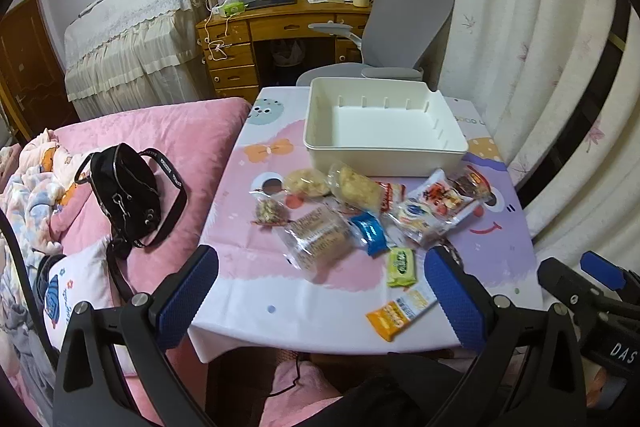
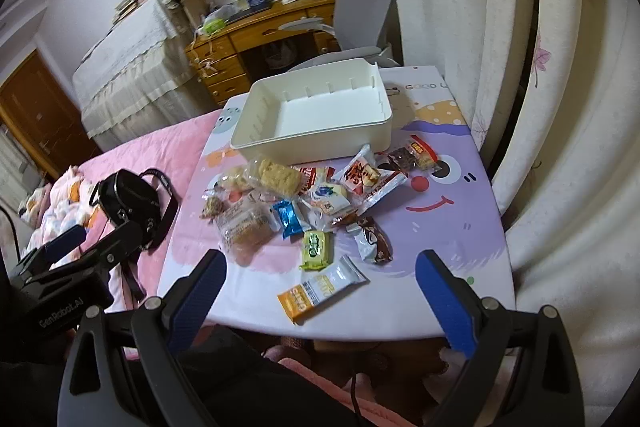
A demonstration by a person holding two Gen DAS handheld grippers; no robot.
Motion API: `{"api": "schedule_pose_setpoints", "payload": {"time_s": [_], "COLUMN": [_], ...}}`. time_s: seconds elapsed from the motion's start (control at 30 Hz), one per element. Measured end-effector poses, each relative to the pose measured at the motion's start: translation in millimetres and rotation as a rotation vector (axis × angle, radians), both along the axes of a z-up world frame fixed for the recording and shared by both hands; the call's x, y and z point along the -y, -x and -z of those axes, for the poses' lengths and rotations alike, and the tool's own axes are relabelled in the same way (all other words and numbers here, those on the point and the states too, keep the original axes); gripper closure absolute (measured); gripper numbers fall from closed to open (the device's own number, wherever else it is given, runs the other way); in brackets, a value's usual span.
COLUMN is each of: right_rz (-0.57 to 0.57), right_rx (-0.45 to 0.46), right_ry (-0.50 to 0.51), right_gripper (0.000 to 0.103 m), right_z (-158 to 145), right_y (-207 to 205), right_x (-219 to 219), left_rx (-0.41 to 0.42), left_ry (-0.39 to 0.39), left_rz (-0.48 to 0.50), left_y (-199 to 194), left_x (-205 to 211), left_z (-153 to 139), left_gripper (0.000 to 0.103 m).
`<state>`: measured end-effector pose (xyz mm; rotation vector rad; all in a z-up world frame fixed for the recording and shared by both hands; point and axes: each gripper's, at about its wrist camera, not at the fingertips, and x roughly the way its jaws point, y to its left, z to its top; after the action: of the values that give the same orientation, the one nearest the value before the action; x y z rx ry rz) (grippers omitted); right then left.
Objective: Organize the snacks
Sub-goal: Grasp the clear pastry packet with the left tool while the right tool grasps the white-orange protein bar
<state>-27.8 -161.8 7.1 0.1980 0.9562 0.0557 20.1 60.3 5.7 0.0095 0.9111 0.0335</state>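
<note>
Both our tongs — left [image 1: 322,301] and right [image 2: 320,297] — gape wide and empty; the snacks [image 2: 304,203] overlap, so one pinch may drag neighbours off the table [image 2: 460,227] — short of the bin [image 2: 320,141].

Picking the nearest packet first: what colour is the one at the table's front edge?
Orange and white packet, clearest in the right wrist view.

Both the left tool [image 1: 322,291] and right tool [image 2: 320,297] are black-framed with silver screws, textured blue pads [image 1: 188,297] and white lettering.
</note>
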Motion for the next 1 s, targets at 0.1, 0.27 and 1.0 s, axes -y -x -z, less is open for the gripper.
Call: {"api": "schedule_pose_setpoints", "payload": {"time_s": [0.1,0.27,1.0], "right_rz": [0.042,0.150,0.681], "right_rx": [-0.006,-0.019,-0.187], "right_ry": [-0.009,-0.049,-0.097], "right_gripper": [0.007,0.007,0.007], "right_z": [0.2,5.2,71.6], "right_y": [-6.6,-15.7,-25.7], "right_x": [-5.9,-14.8,-71.2], "left_rx": [0.000,-0.016,-0.286], "left_ry": [-0.005,-0.035,-0.028], "left_rz": [0.014,0.076,0.659], "left_y": [-12.4,-39.2,-142.3], "left_x": [-14.4,-36.8,-64.3], "left_z": [-2.0,-3.4,78.3], "left_gripper": [0.001,0.001,0.001]}}
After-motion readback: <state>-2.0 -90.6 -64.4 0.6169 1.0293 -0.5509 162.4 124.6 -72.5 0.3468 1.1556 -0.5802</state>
